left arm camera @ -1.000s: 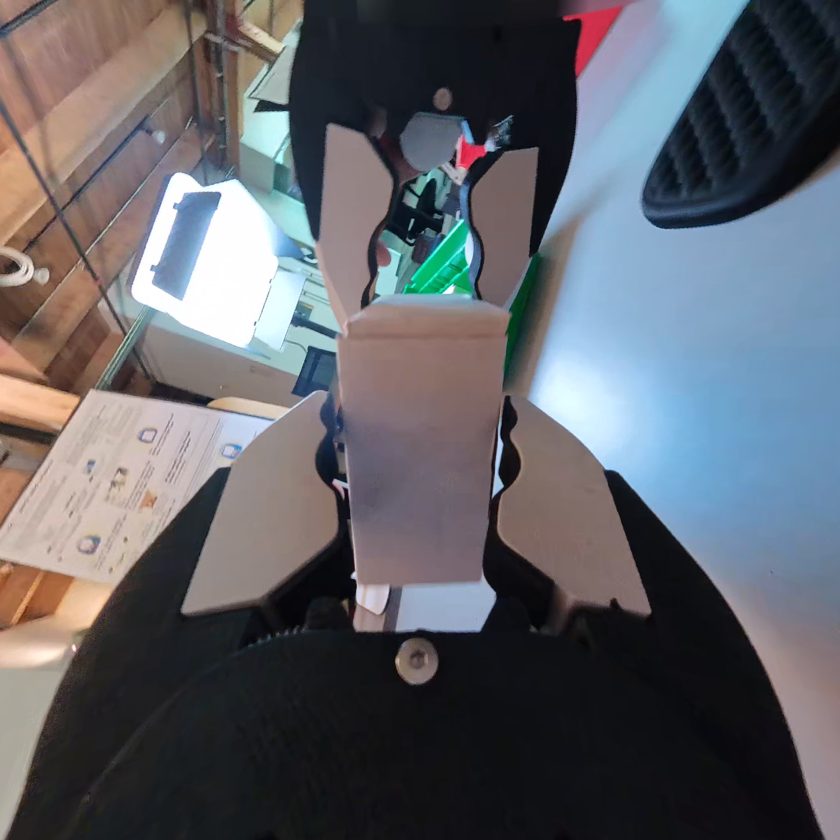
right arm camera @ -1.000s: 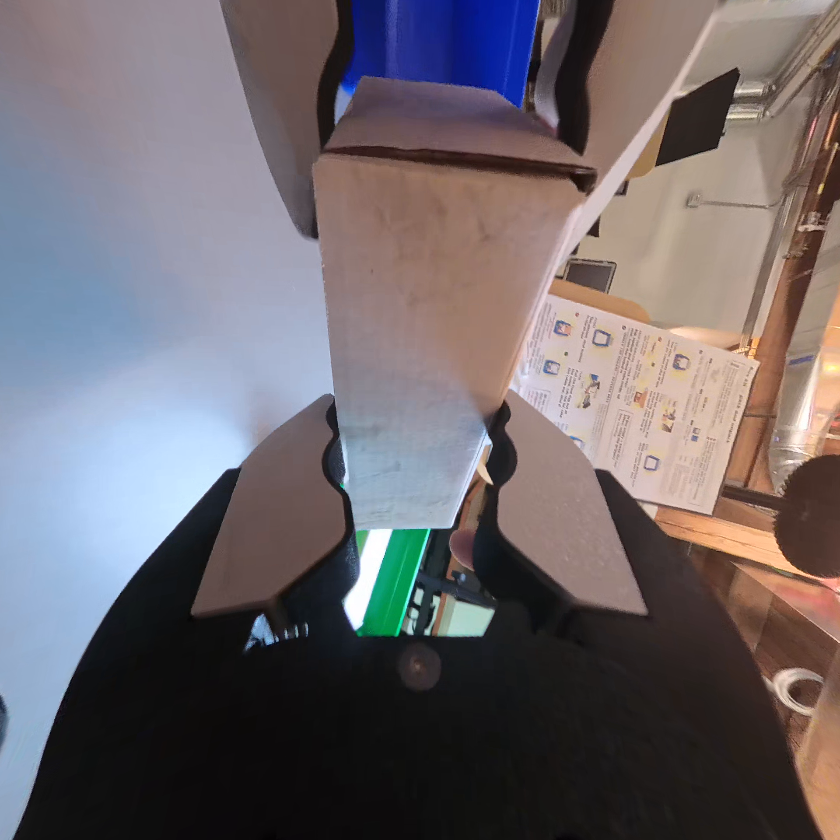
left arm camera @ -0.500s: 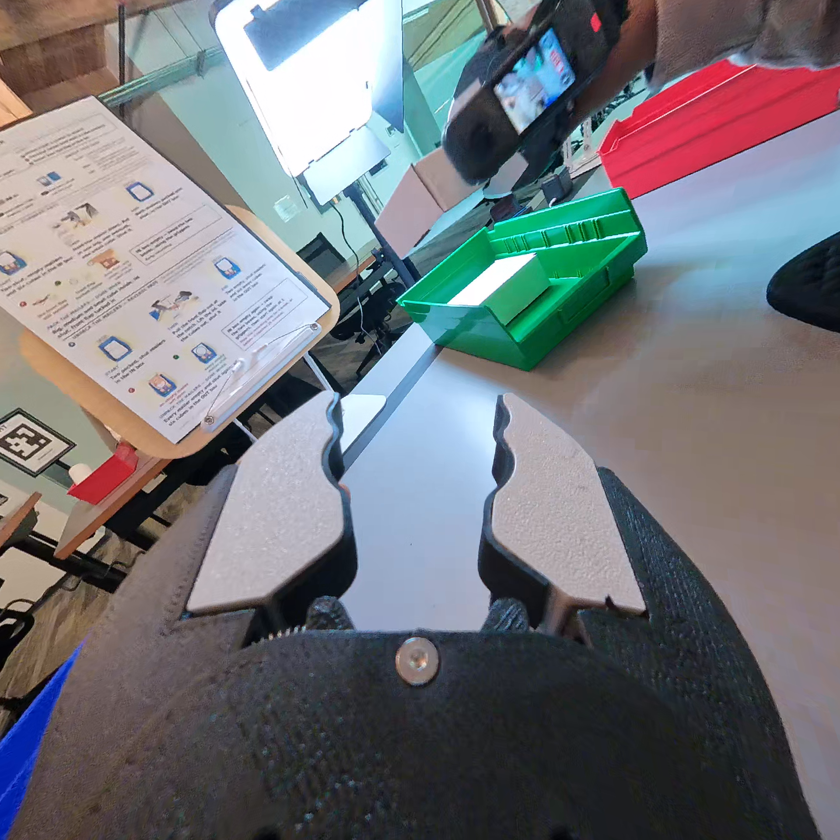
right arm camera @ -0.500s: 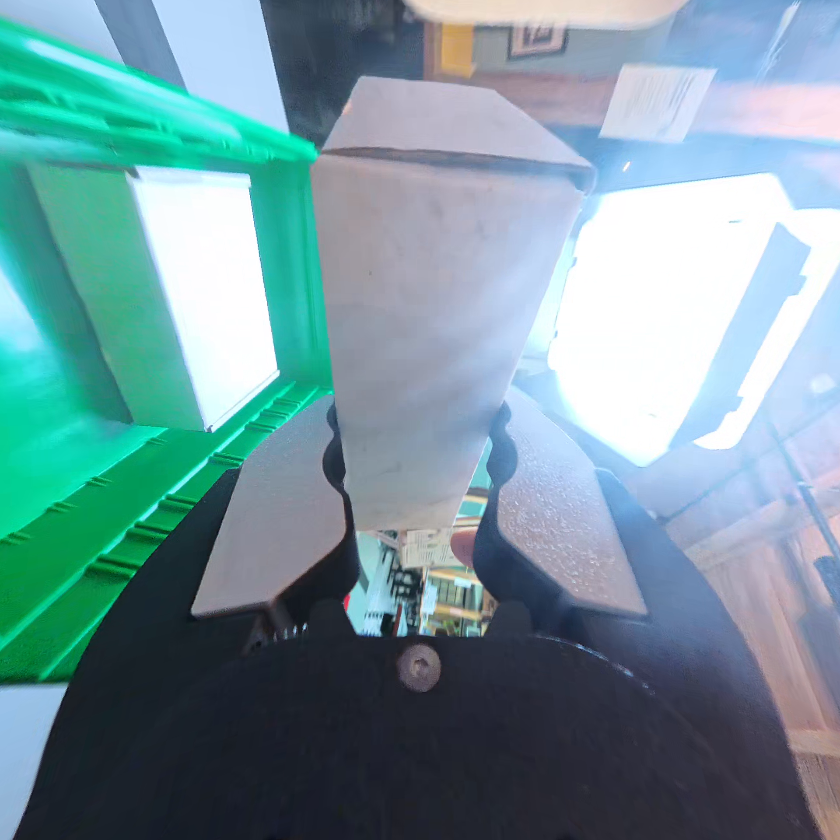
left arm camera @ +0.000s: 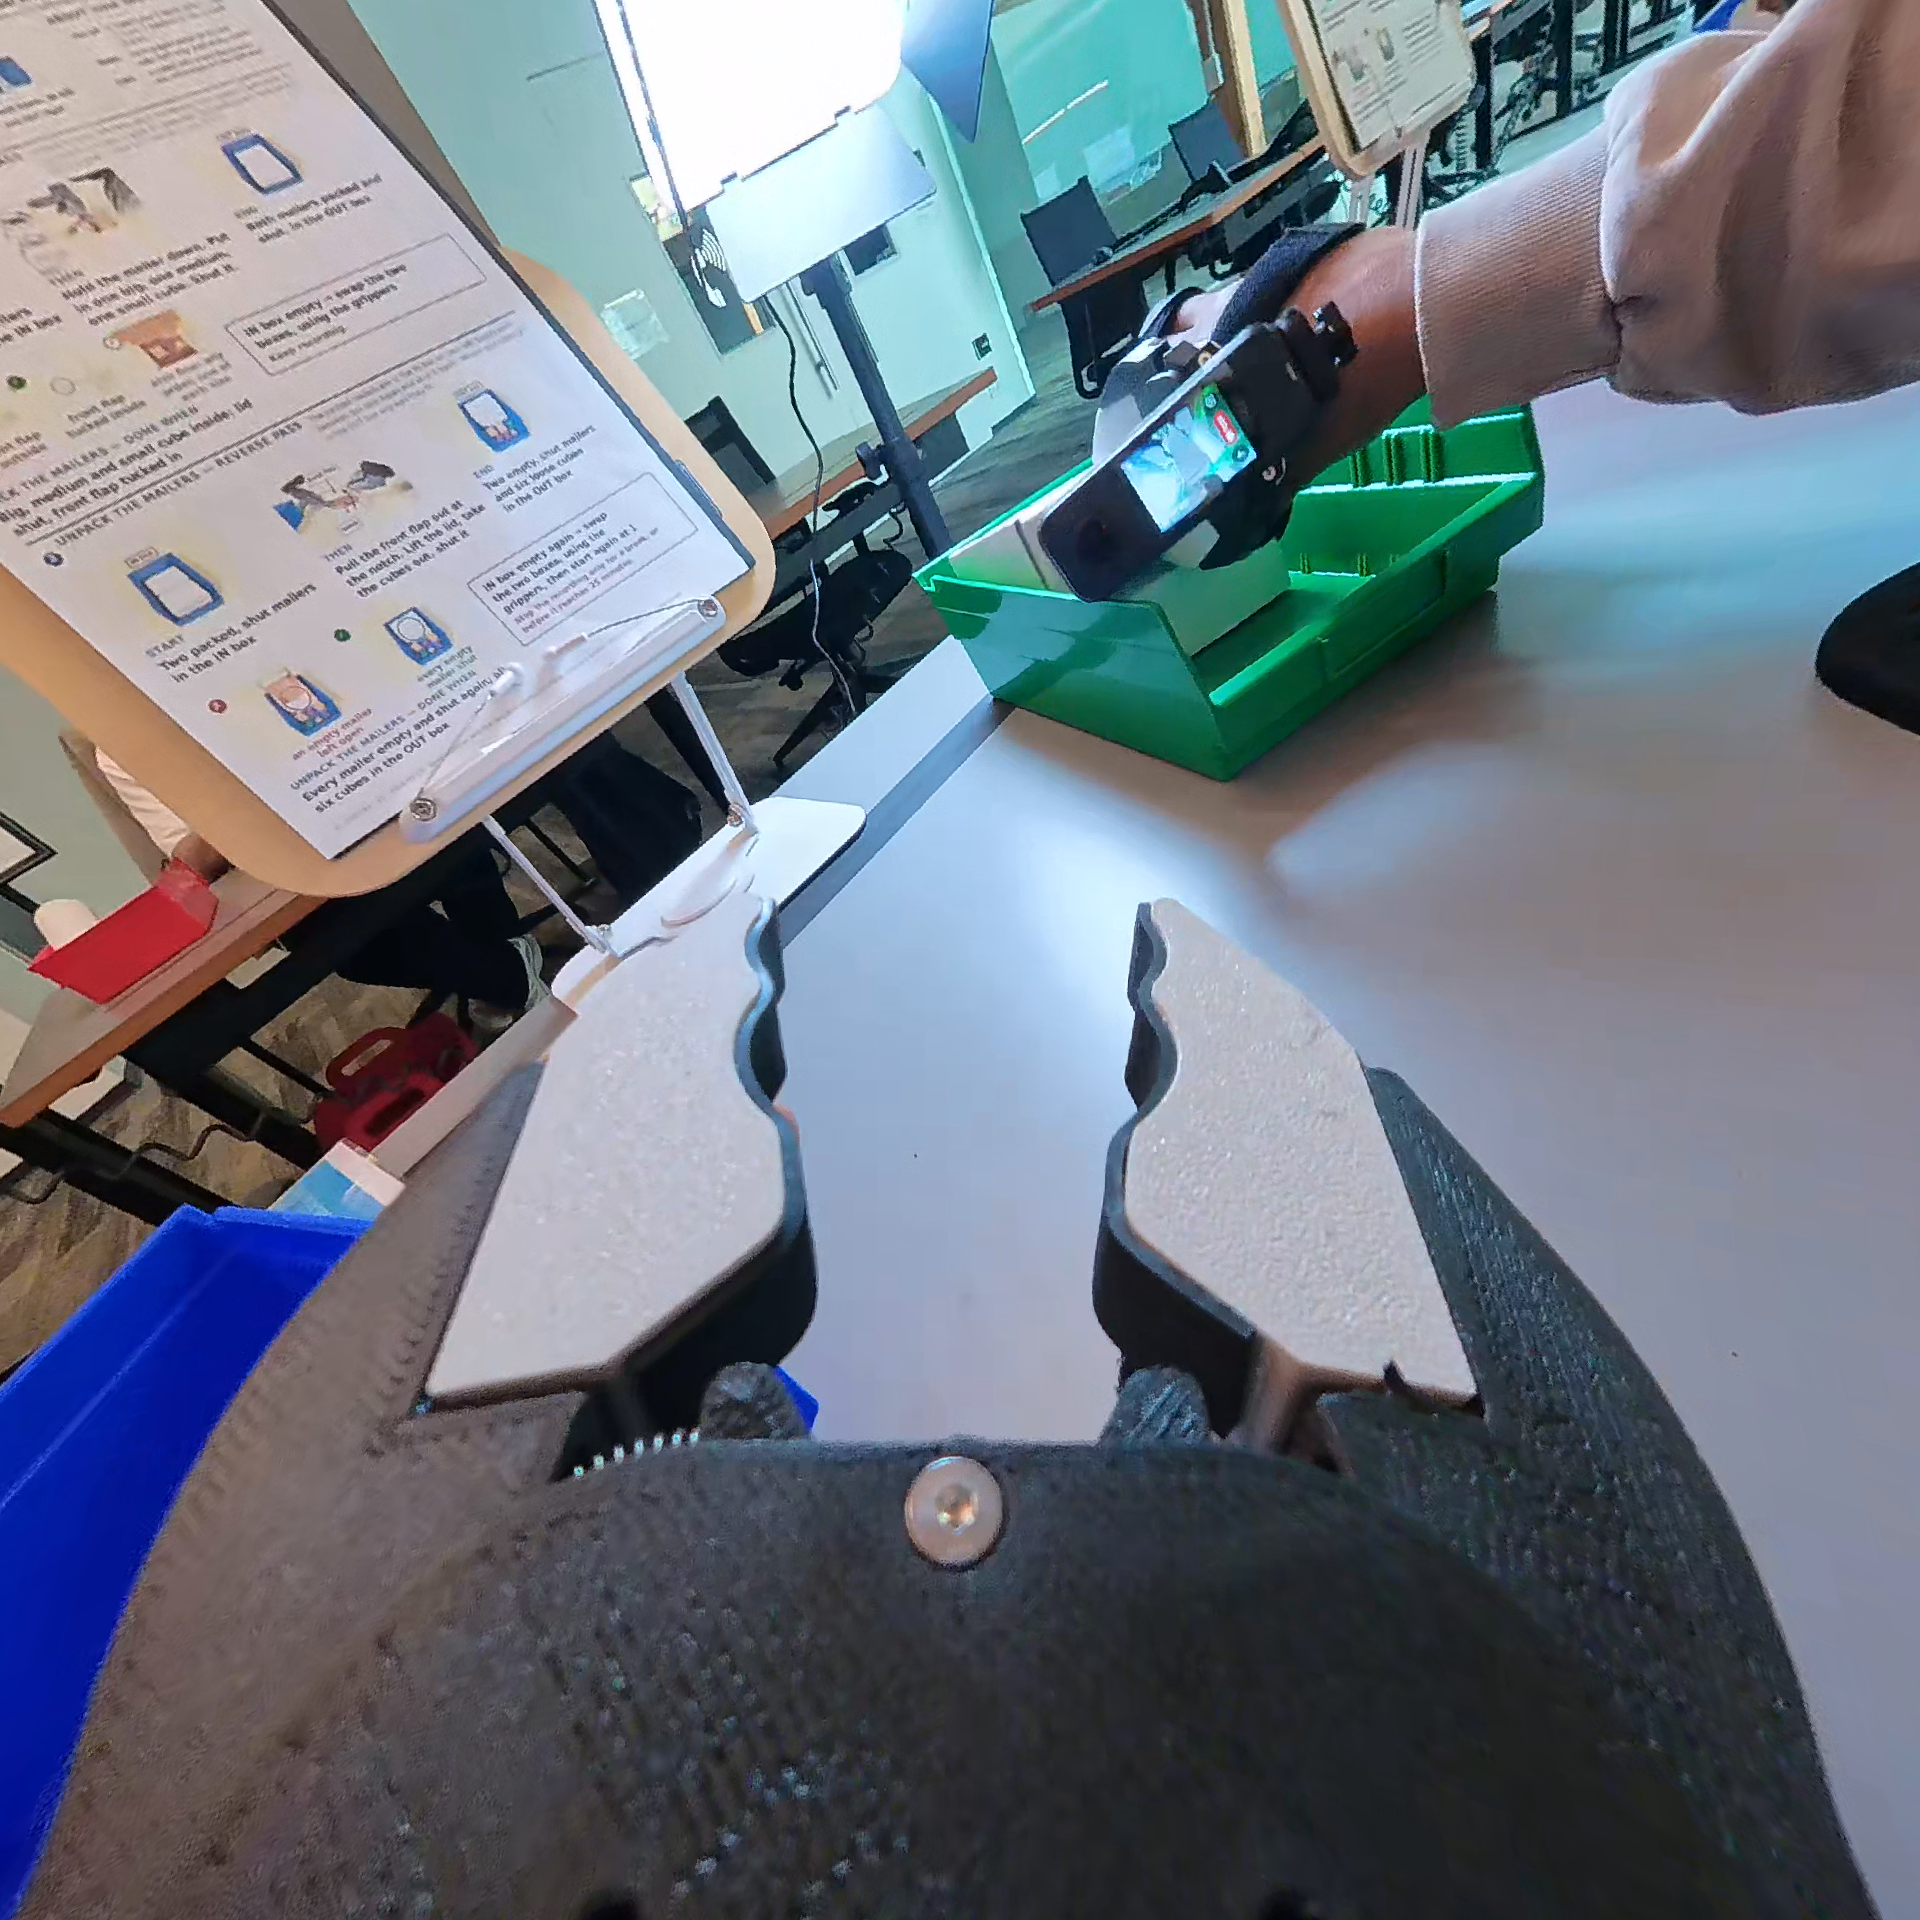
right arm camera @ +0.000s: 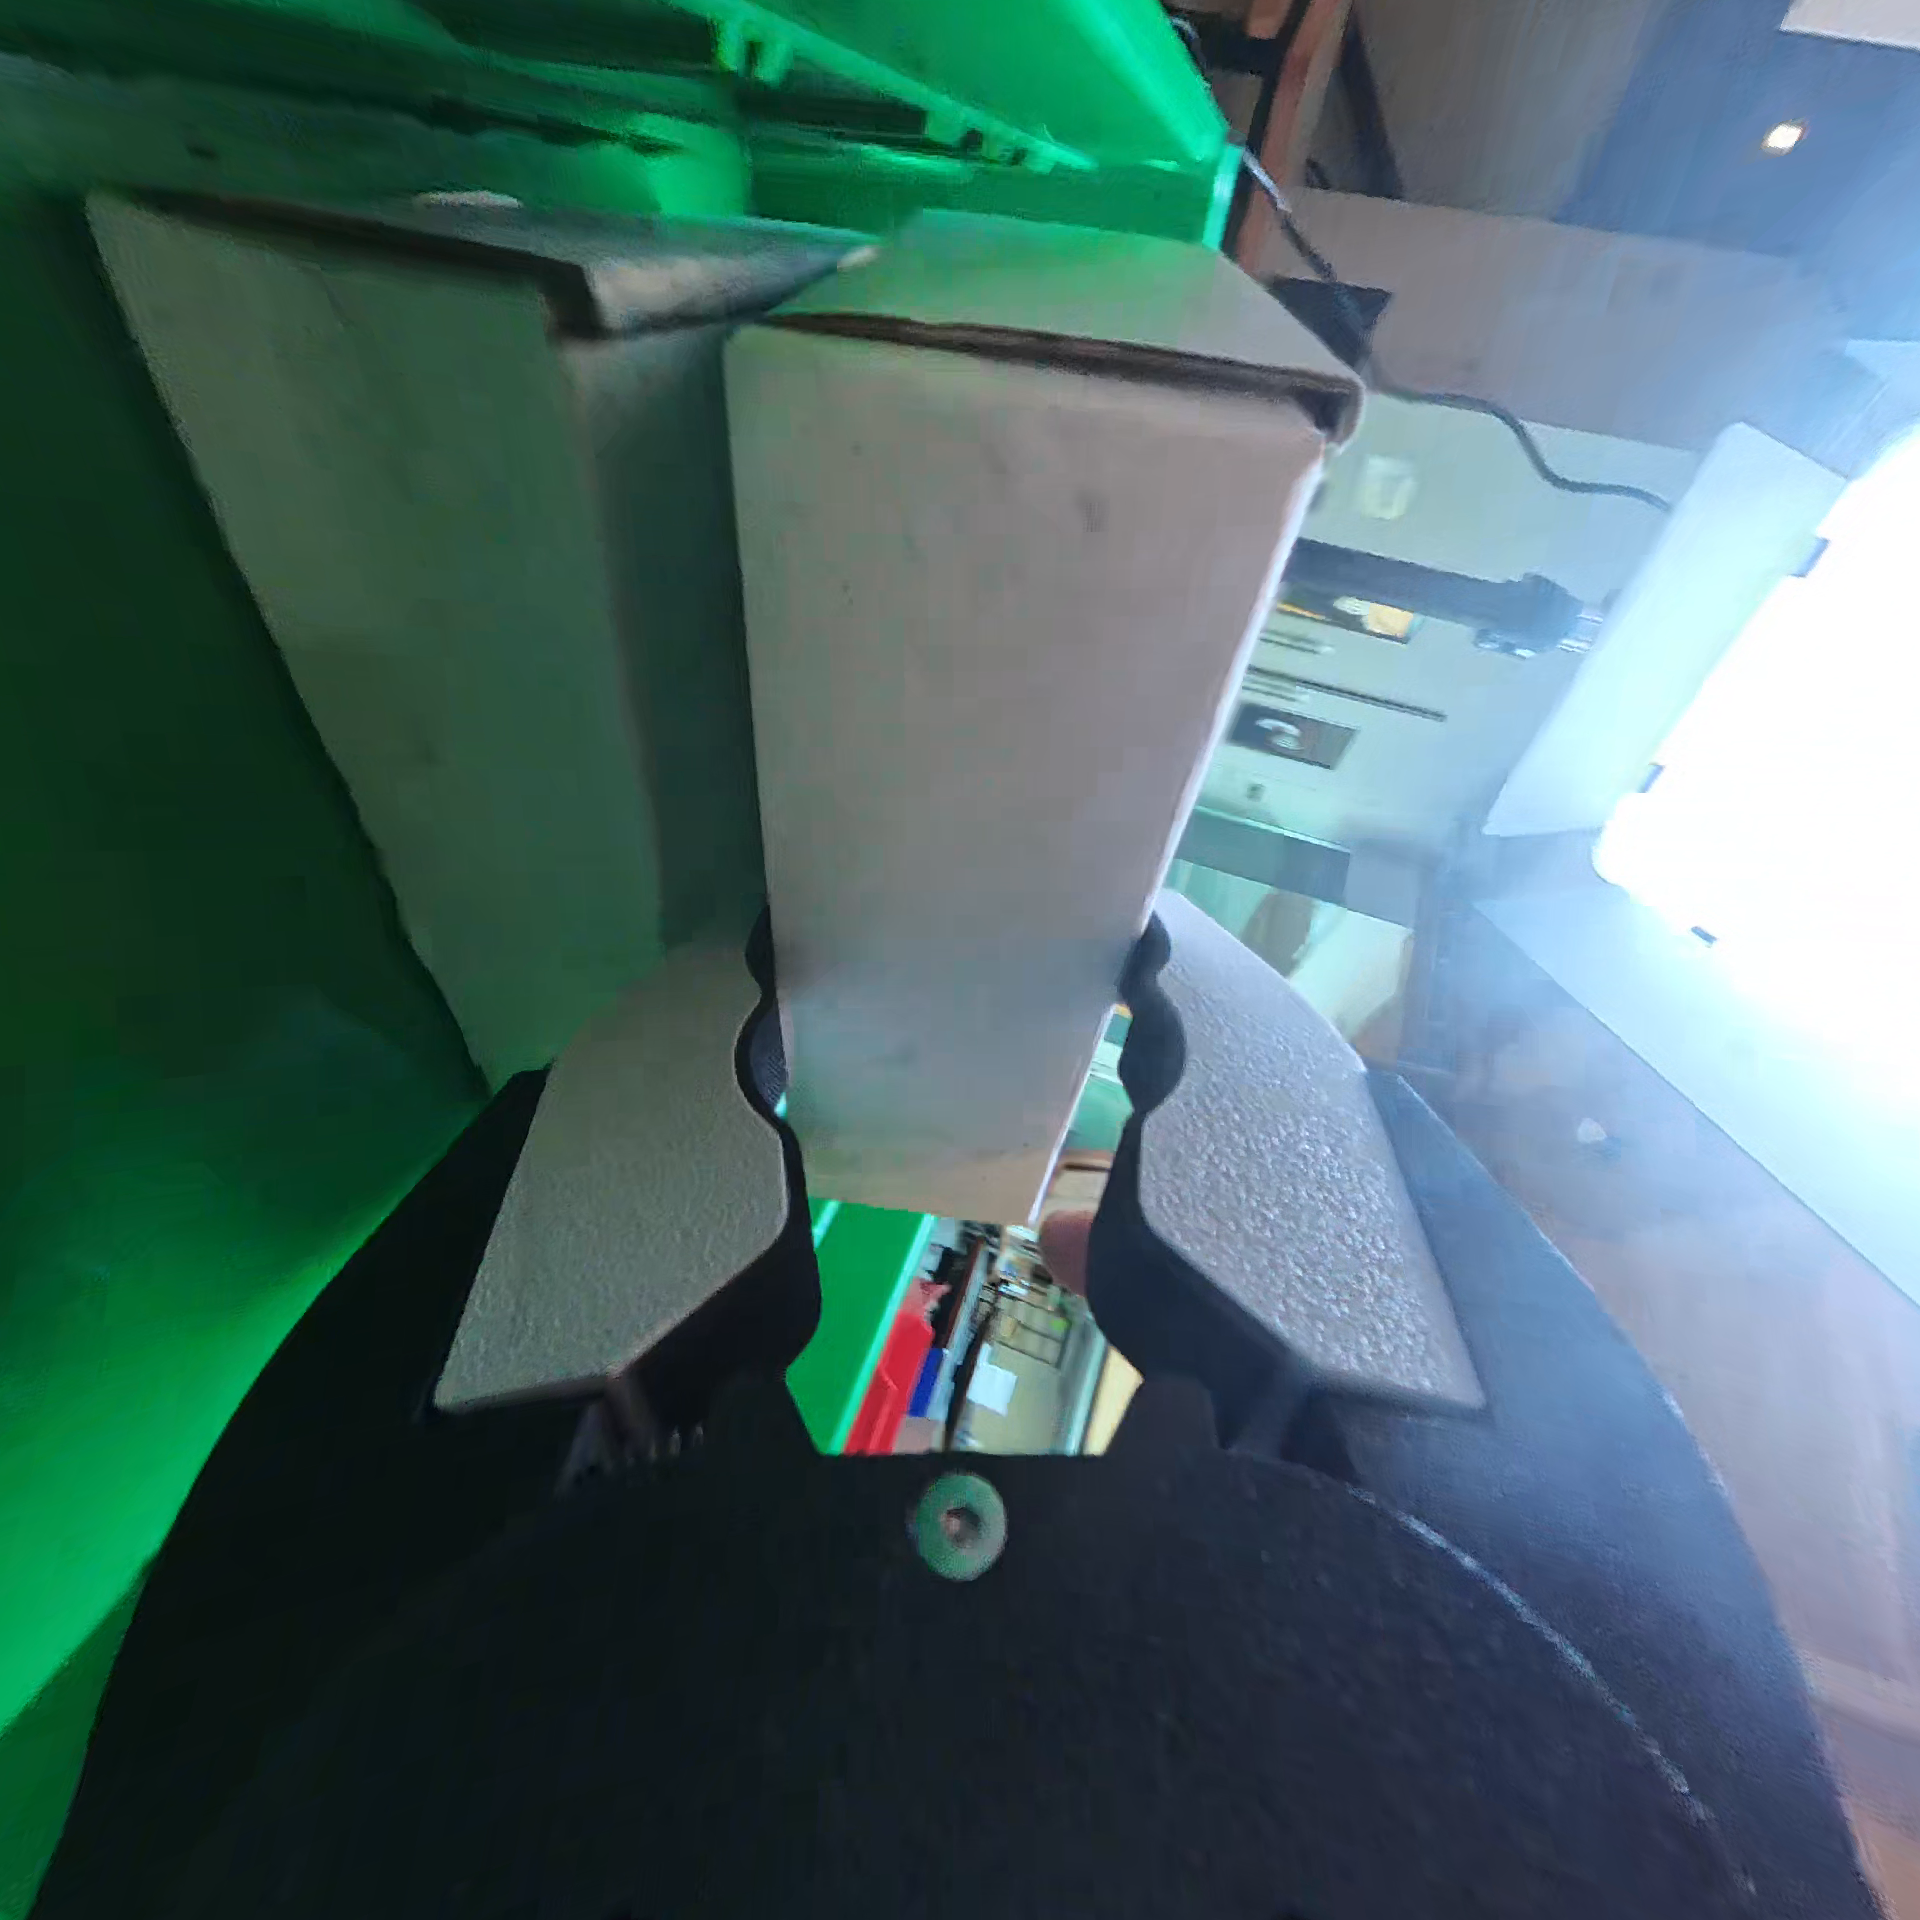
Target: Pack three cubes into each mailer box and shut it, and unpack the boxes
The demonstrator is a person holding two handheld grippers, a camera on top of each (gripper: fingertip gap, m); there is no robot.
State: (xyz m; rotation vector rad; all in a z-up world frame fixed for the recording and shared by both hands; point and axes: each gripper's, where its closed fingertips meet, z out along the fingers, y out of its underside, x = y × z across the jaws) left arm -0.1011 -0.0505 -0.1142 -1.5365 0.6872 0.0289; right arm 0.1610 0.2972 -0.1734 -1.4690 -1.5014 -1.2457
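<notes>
Presently: right gripper [right arm camera: 951, 1049] clamped on a shut white mailer box [right arm camera: 997, 675], beside a second mailer box [right arm camera: 416, 582] in the green bin [left arm camera: 1351, 665]; left gripper [left arm camera: 951, 1122] apart, empty, over the grey table [left arm camera: 1455, 935].

Left wrist view looks low across the table [left arm camera: 1299, 1039] toward the green bin [left arm camera: 1247, 675], upper right; right wrist view sits close inside that bin [right arm camera: 156, 935].

Bare table [left arm camera: 1299, 1039] ahead of left gripper [left arm camera: 951, 1122]; green bin [left arm camera: 1226, 665] and clipboard stand [left arm camera: 727, 883] flank it
</notes>
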